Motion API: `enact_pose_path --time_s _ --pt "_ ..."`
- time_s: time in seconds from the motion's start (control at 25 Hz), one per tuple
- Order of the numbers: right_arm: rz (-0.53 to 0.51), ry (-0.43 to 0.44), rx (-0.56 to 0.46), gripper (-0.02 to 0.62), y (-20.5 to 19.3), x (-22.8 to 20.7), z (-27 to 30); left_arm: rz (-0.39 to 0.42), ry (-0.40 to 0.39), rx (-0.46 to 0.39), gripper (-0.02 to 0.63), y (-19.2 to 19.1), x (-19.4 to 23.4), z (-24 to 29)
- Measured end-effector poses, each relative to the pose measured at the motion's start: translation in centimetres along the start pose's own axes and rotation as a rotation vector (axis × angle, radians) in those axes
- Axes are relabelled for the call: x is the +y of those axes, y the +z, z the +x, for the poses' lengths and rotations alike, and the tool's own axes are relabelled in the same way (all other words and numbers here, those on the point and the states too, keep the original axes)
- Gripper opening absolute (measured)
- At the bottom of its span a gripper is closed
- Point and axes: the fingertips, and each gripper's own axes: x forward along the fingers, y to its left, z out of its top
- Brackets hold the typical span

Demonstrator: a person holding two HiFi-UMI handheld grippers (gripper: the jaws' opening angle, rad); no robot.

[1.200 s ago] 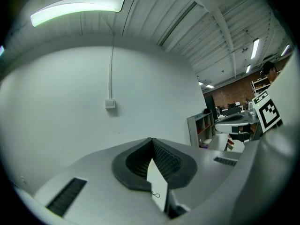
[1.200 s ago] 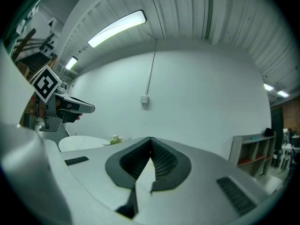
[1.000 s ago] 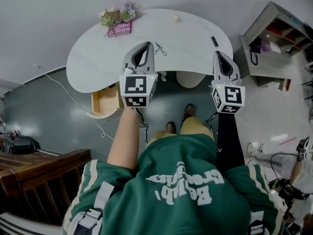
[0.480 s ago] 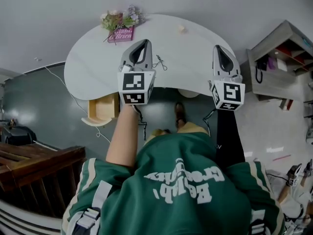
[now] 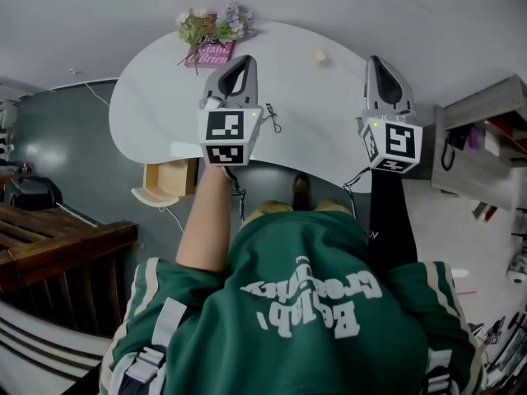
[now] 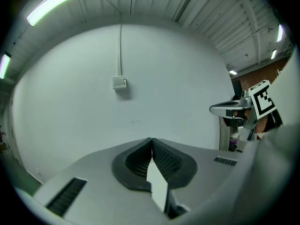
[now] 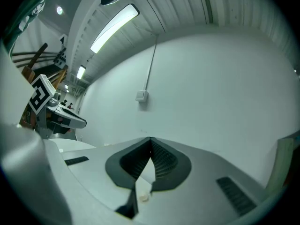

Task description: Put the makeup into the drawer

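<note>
Moved forward over the white curved desk [image 5: 156, 97], left gripper [image 5: 238, 62] and right gripper [image 5: 380, 61] pinched shut, empty. Probably best to open the right gripper wide before reaching the small cream makeup piece [image 5: 321, 57].

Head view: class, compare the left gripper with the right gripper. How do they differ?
The left gripper is on a bare forearm; the right gripper is on a black sleeve. The left is nearer the flowers; the right is nearer the table's right end. Both are shut and empty.
</note>
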Motion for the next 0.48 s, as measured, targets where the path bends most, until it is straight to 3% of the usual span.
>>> enact_pose_path --time_s 0.48 --pt "0.039 0.042 -0.010 0.009 -1.3 -1.1 4.1 0.008 0.038 0.040 0.017 -0.9 0.8 2.8"
